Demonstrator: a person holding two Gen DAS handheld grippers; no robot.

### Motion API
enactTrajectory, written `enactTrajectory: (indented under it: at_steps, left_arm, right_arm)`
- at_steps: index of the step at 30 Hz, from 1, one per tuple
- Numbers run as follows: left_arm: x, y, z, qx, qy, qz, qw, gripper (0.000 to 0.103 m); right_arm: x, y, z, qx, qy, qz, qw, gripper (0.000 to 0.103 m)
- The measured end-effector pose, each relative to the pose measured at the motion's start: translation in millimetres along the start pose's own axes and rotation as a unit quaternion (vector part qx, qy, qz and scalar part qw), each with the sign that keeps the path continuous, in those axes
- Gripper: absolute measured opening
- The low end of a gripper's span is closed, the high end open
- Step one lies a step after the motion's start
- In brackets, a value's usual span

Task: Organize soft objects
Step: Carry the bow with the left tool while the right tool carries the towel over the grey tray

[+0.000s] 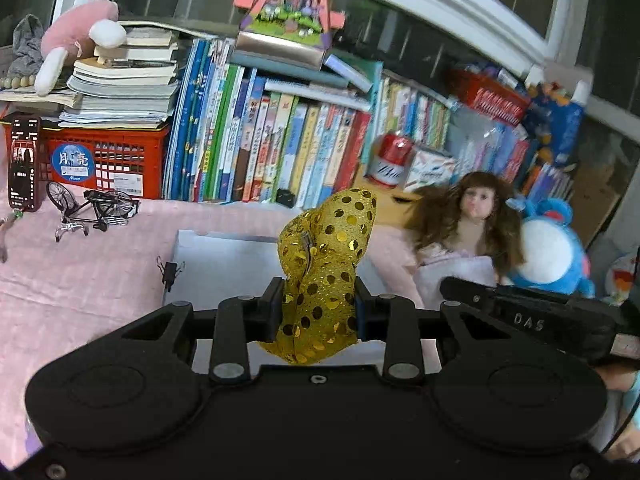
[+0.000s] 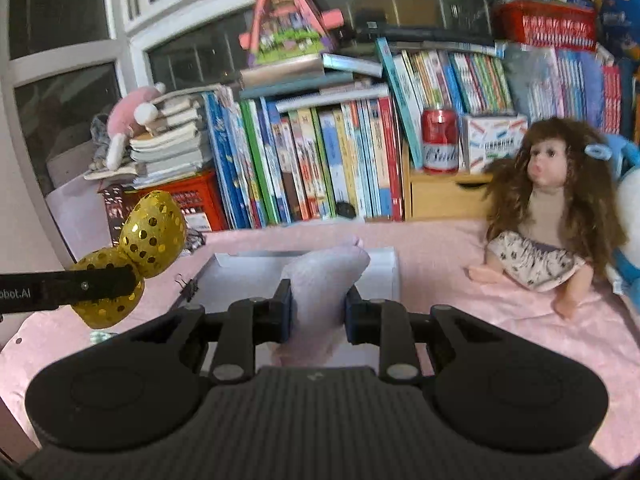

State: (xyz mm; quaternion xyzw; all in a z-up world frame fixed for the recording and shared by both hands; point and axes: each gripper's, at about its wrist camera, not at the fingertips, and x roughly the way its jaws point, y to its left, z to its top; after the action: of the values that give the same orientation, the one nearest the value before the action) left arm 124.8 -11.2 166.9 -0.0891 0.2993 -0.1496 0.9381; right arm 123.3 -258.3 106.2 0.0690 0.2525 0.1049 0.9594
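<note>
My left gripper (image 1: pixel 318 306) is shut on a gold sequined bow (image 1: pixel 326 256), held above a white open box (image 1: pixel 224 260) on the pink cloth. The bow also shows at the left of the right wrist view (image 2: pixel 132 256), with the left gripper's finger (image 2: pixel 80 286) across it. My right gripper (image 2: pixel 318 308) is shut on a pale pink soft cloth item (image 2: pixel 324 280), held over the same box (image 2: pixel 384 276). The right gripper's arm (image 1: pixel 528 320) shows at the right of the left wrist view.
A long-haired doll (image 2: pixel 548 216) and a blue plush (image 1: pixel 552 248) sit at the right. Books (image 2: pixel 320 160), a red crate (image 1: pixel 108 160), a red can (image 2: pixel 440 140), a pink plush (image 1: pixel 76 36) and a toy house (image 2: pixel 288 24) line the back. A model bicycle (image 1: pixel 92 208) stands left.
</note>
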Motion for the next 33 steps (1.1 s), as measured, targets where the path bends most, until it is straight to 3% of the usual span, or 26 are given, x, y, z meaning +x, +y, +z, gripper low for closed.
enactTrajectory:
  at_steps: [10,22,33]
  left_arm:
    - [87.8,21.5,14.1,-0.043,0.095,0.033,0.9939,0.032]
    - [171.3,48.0,18.2,-0.078,0.205,0.071,0.9731,0.032]
    - [202.0,52.5,10.2,-0.076,0.236,0.075,0.9659,0.033]
  right_arm:
    - [62.6,-6.4,8.5,-0.017,0.089,-0.001,0.996,0.03]
    - [131.3,-4.4,-1.0,-0.038,0.18,-0.007,0.983,0.031]
    - [166.9,-2.1,-10.4,-0.045,0.224,-0.017,0.973,0.031]
